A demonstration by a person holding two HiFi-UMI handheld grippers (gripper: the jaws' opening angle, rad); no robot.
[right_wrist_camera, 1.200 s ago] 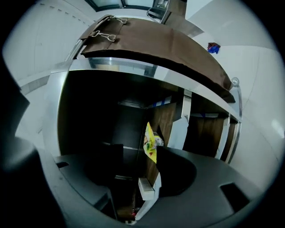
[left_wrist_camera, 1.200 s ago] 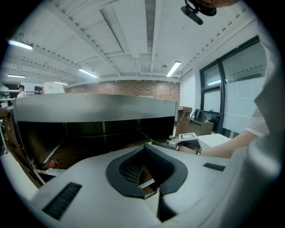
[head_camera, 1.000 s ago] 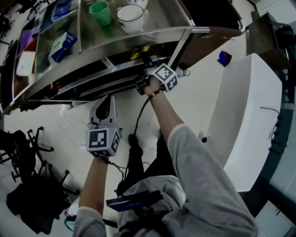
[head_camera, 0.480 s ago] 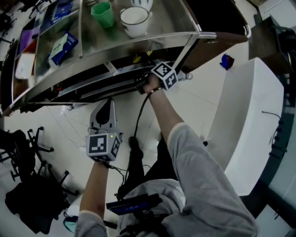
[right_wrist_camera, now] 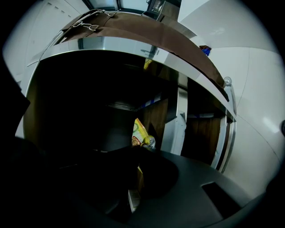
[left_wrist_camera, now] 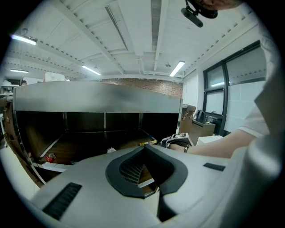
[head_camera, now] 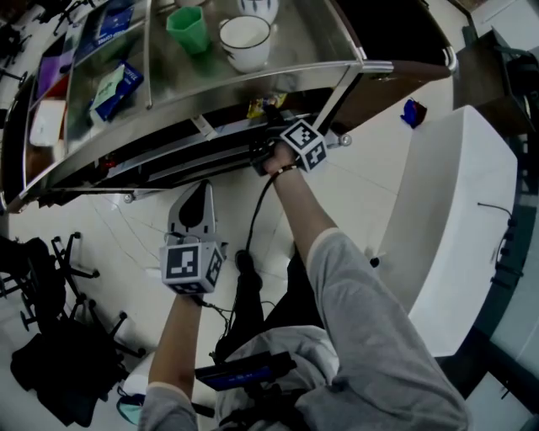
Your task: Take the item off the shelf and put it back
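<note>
The right tongs are clenched on a yellow snack packet. The jaws pinch its lower part, and its crinkled upper end sticks up past their tips. In the head view these tongs reach in under the front edge of the steel top surface, and the snack packet shows as a yellow scrap just inside the dark lower bay. It seems lifted clear of the lower surface, though the bay is too dim to be sure.

The left tongs are closed and empty, with only a thin sliver of gap between the dark pads. In the head view they hang low, well apart from the right tongs, pointing toward the bay.

A green cup and a white bowl stand side by side on the top surface.
</note>
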